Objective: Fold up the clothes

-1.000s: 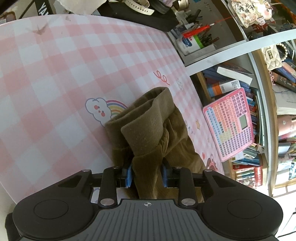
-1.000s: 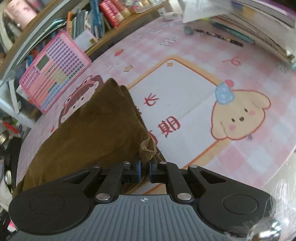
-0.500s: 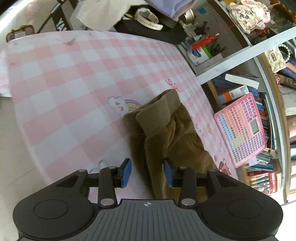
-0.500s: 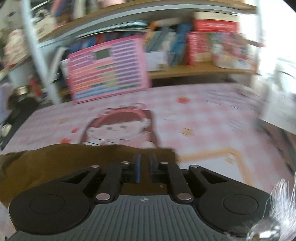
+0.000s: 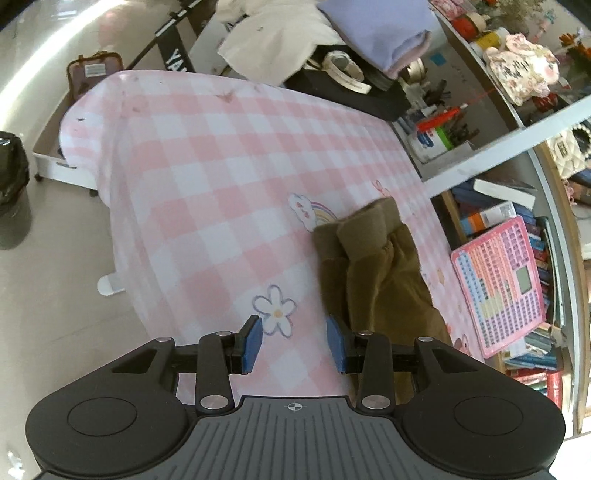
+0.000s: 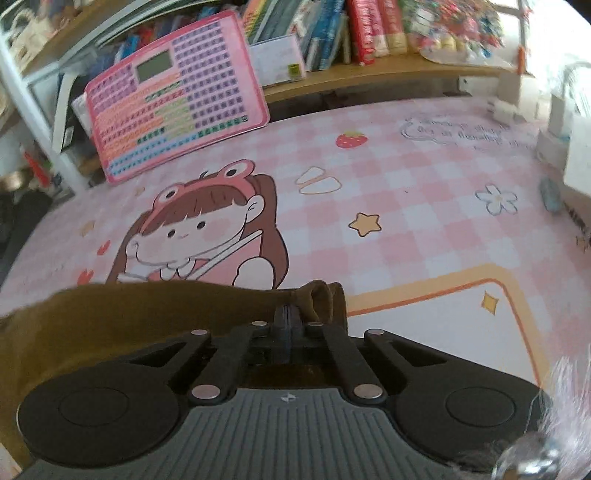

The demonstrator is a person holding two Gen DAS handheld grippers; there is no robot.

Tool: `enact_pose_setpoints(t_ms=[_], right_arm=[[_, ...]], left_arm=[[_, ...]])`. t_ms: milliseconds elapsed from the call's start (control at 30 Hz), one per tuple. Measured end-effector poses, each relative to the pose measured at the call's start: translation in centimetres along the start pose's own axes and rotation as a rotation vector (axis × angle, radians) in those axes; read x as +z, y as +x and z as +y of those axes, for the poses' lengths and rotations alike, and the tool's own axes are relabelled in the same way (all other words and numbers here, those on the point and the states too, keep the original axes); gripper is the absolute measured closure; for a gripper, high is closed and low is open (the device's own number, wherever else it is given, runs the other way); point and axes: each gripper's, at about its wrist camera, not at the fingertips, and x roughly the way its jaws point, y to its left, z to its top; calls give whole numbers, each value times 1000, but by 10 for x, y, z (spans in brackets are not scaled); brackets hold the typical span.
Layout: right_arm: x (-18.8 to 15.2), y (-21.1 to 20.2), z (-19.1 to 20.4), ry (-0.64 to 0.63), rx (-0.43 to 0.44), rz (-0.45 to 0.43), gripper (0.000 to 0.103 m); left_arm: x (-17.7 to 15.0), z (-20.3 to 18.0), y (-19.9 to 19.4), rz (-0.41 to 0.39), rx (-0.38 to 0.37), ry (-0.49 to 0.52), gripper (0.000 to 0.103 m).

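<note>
Olive-brown garment [image 5: 373,273]: lay bunched lengthwise on the pink checked table mat [image 5: 207,184], near the mat's far edge by the shelves, its ribbed cuff [image 5: 365,229] just beside a printed cloud and rainbow [image 5: 310,210].

Same garment, right wrist view [image 6: 147,317]: spread across the lower left, covering the foot of a printed cartoon girl in a frog hat [image 6: 199,225]; one gathered corner [image 6: 321,299] stood up at the fingertips.

Right gripper [image 6: 290,321]: jaws drawn fully together, having just been closing, with that gathered corner of cloth pinched at them.

Left gripper [image 5: 294,343]: jaws parted, having just been opening, nothing between the blue pads [image 5: 253,343]; the garment lay just beside the right-hand pad, and a printed flower [image 5: 275,310] showed in the gap.

Surroundings: pink keyboard toy [image 6: 173,92] leaning on a wooden bookshelf [image 6: 369,74] behind the mat; heaped clothes [image 5: 325,33] beyond the mat's end.
</note>
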Motion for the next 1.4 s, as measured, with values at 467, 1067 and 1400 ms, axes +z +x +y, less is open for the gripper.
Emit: enact_pose_setpoints(t_ms=[467,1067,1400], right_arm=[[-55,-60,59,-139,75,-1,93],[-128,-13,255,-536,164,127,88],[-134,-17,258,-550,132,122,88]], left_arm=[[8,-26,45,-9,-18,49,44],[26,-30,73,-60,-89,-40,60],[29,-52,62,-62,-188,143,85]])
